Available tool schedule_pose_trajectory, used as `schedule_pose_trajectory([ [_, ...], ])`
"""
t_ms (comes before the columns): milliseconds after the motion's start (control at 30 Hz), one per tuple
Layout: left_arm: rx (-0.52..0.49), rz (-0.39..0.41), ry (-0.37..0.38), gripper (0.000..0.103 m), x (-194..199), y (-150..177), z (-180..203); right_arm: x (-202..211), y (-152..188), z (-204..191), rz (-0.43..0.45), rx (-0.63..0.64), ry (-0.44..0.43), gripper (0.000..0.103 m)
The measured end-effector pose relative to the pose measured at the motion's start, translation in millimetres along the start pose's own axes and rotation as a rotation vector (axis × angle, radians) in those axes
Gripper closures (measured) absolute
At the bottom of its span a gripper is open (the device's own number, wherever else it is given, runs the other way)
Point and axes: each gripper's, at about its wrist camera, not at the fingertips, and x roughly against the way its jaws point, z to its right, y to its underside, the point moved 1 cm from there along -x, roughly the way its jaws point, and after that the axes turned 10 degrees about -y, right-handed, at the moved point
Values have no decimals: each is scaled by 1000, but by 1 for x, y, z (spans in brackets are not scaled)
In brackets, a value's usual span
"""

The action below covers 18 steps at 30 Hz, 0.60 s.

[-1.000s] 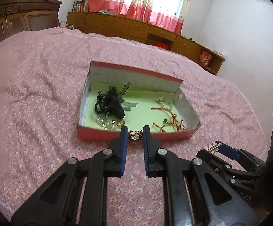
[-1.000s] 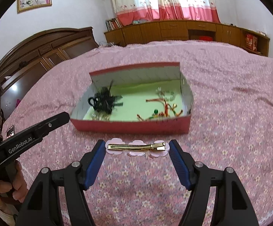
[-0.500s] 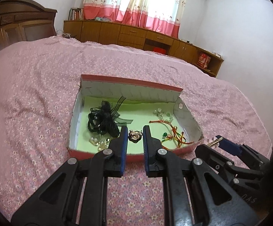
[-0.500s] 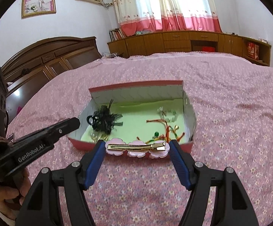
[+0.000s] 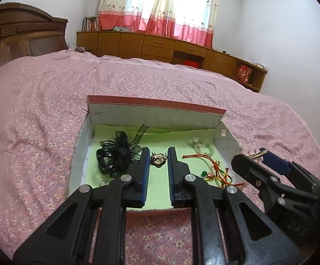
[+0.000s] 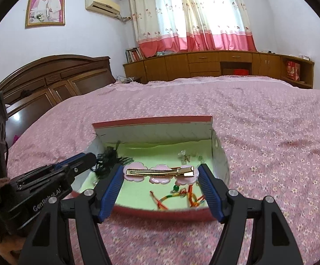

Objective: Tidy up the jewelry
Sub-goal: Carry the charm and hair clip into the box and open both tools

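Over the red box [image 5: 155,101] at mid-frame (bow and bracelets already inside), the left claw [image 5: 158,161] grips a ring [image 5: 158,160] and the right claw [image 6: 161,173] a hair clip [image 6: 160,172], both unplaced.

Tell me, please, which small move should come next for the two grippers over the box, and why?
Probably open both. The left hand-held gripper holds a small ring and the right hand-held gripper holds a pink flower hair clip, both above the green floor of the box.

Home bedroom: pink bedspread [image 6: 259,137], wooden headboard [image 6: 56,77], curtained window [image 6: 193,15], wedding portrait [image 6: 45,6].
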Motion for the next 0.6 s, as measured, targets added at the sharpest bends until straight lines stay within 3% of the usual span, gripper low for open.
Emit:
schedule_pose_trajectory([
  [233,9,-14,-7,96,-24,5,-1,-27,-1,15,-2,-12,17,32],
  [600,23,-92,-33,95,-53,15,-6,-66,11,31,-114,-44,50,32],
])
